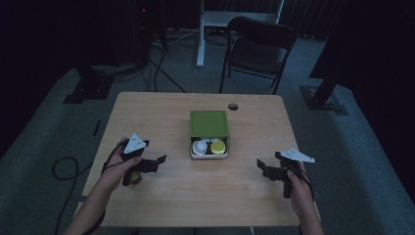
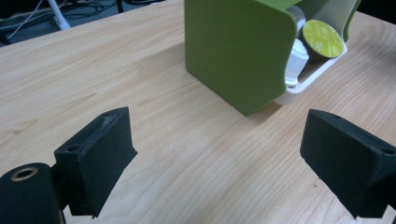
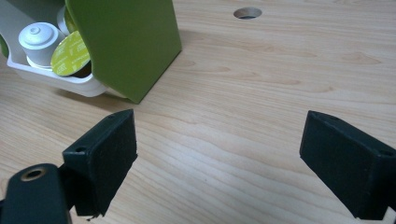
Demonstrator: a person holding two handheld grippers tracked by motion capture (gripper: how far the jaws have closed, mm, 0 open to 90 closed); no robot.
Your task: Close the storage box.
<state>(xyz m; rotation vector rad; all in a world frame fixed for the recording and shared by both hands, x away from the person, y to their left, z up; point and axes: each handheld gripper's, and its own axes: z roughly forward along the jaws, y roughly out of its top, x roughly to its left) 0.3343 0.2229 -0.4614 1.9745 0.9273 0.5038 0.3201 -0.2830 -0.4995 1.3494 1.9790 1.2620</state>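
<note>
A green box with a white inner tray stands mid-table, its open end toward me. Inside sit a white capsule and a yellow-lidded capsule. My left gripper hovers left of the box, jaws wide apart, nothing between them. In the left gripper view the green box and the yellow-lidded capsule lie ahead of the left gripper. My right gripper is to the box's right, also open and empty. The right gripper view shows the box and capsules beyond the right gripper.
The wooden table has a round cable hole behind the box. A black folding chair stands beyond the far edge. Cables run over the floor at the left.
</note>
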